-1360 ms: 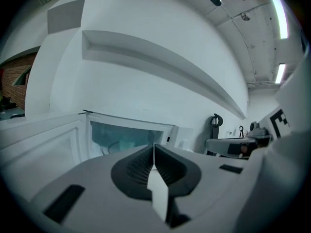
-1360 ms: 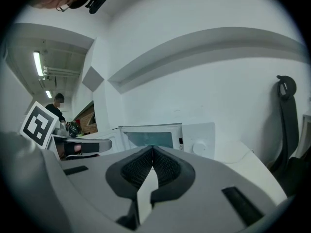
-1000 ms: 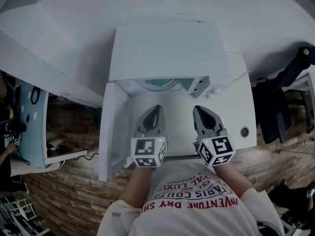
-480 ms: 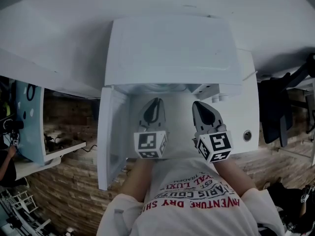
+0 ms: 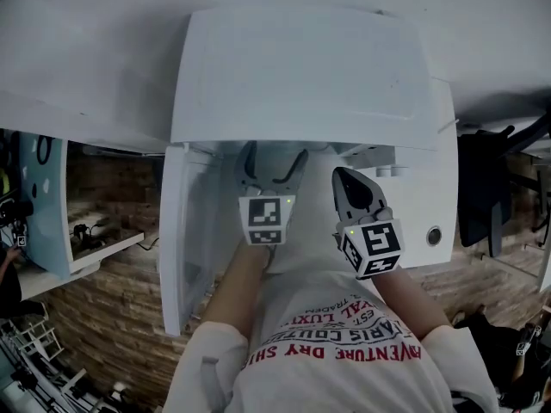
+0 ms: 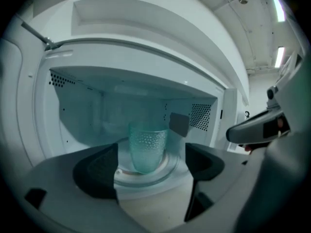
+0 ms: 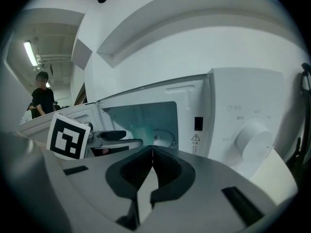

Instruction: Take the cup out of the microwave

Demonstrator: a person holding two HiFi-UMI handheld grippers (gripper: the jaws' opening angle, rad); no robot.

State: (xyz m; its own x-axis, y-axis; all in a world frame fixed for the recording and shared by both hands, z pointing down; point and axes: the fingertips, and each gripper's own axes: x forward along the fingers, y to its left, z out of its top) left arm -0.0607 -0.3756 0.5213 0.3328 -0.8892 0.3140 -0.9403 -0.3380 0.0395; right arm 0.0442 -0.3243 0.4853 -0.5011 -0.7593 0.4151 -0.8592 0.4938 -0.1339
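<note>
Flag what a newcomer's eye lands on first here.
The white microwave stands with its door swung open to the left, and a green dimpled cup stands upright on the turntable inside. The left gripper points into the cavity with its jaws opening; the cup is lined up in the gap but untouched. The right gripper is shut, outside by the control dial.

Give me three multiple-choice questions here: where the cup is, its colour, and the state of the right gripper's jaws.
1. The cup stands: A) on the turntable inside the microwave; B) on top of it; C) beside it.
2. The cup is: A) red; B) black; C) translucent teal.
3. The right gripper has its jaws: A) wide apart; B) together; C) closed on the cup.
Answers: A, it sits upright on the turntable; C, it is tinted, see-through glass; B, the pads meet with nothing between them.
</note>
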